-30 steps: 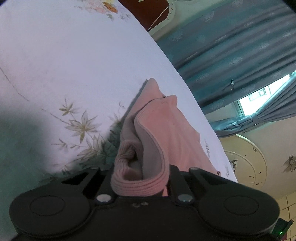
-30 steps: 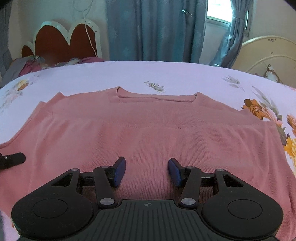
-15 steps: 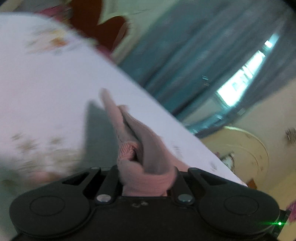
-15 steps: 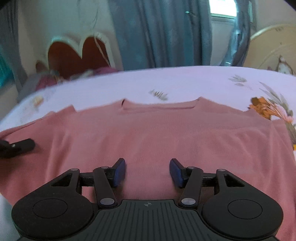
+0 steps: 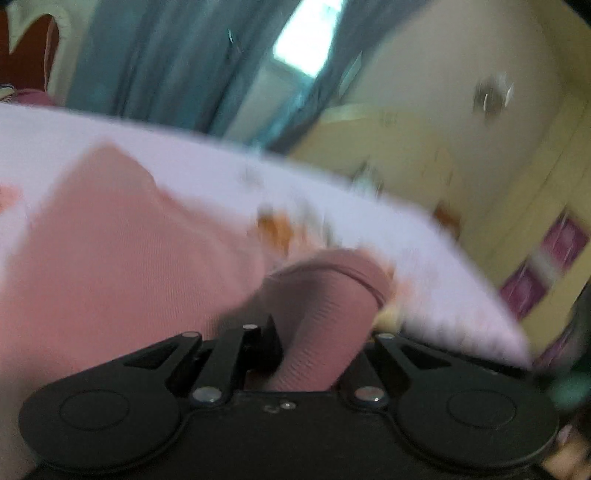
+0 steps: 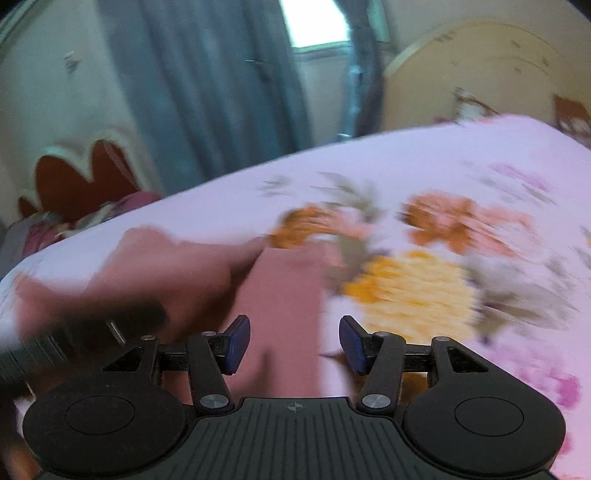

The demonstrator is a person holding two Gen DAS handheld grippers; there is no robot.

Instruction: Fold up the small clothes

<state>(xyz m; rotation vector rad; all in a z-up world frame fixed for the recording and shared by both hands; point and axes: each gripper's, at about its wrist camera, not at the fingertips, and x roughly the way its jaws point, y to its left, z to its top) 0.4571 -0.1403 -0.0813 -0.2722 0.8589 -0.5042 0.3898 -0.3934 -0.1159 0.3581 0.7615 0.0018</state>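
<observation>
Both views heavily motion-blurred, edges and prints smeared.

Left gripper (image 5: pixel 314 354): jaws pinched nearly closed on a ribbed fold of the pink top (image 5: pixel 122 266). Only one finger (image 5: pixel 267 347) is visible, dark, pressed against the left side of the fold; the other is hidden behind the cloth. The pinched fold bulges up and over to the right, covering the fingertips. The rest of the top spreads left across the bed (image 5: pixel 207 162); its far corner is a soft peak, outline too blurred to read as sleeve or shoulder. Lower left edge of the top is cut off by the frame and the gripper body.

Right gripper (image 6: pixel 293 343): jaws about half apart, blue pads (image 6: pixel 236 343) clear on both sides, nothing pressed between them. A strip of the pink top (image 6: pixel 284 295) runs up through the gap beneath the fingers, on the sheet. Contact with the pads not visible. The top continues left, where a dark blurred bar crosses it at the frame's left edge; likely the other gripper, can't confirm. Right of the strip the floral sheet (image 6: pixel 443 177) is bare: orange and yellow blooms, smeared.

Background: curtain (image 6: pixel 207 92) and bright window (image 6: pixel 314 22) readable, headboard (image 6: pixel 77 177) at left partly cut off. Heap of cloth below the headboard, unidentifiable.
</observation>
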